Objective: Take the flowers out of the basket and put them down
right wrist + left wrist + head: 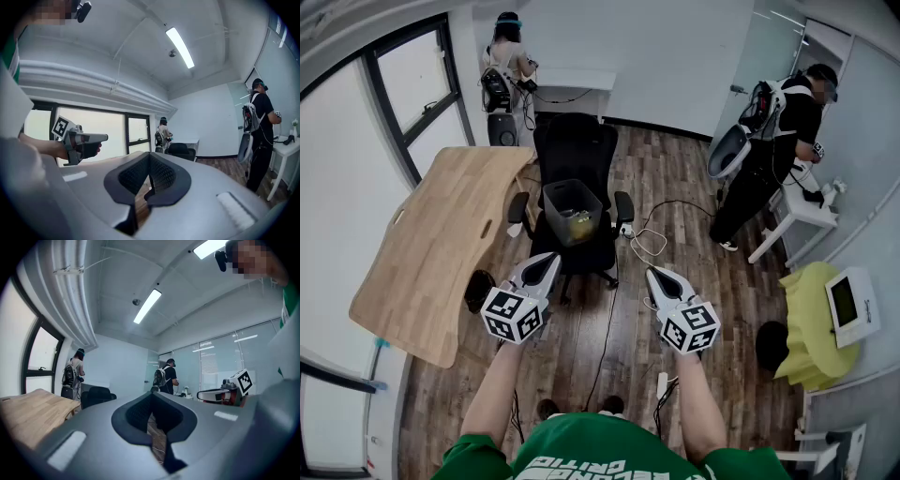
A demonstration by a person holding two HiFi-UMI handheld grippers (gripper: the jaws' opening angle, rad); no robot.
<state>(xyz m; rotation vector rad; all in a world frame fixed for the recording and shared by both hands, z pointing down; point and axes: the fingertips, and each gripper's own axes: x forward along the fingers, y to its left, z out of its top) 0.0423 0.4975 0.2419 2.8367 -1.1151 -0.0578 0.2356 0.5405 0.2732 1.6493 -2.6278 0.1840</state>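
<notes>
A grey basket [572, 211] stands on the seat of a black office chair [577, 155], in the middle of the head view. Yellow-green flowers [578, 222] lie inside it. My left gripper [550, 260] hovers shut just below and left of the basket and holds nothing. My right gripper [657, 275] hovers shut to the basket's lower right, also with nothing in it. In the left gripper view the left gripper [151, 416] has its jaws together. The right gripper [149, 182] looks the same in its own view. Neither gripper view shows the basket.
A light wooden table [441, 244] runs along the left by the windows. Cables [649, 239] trail over the wood floor right of the chair. A yellow-covered stool [811, 323] and a white desk [802, 211] are at the right. Two people [773, 150] work at the back.
</notes>
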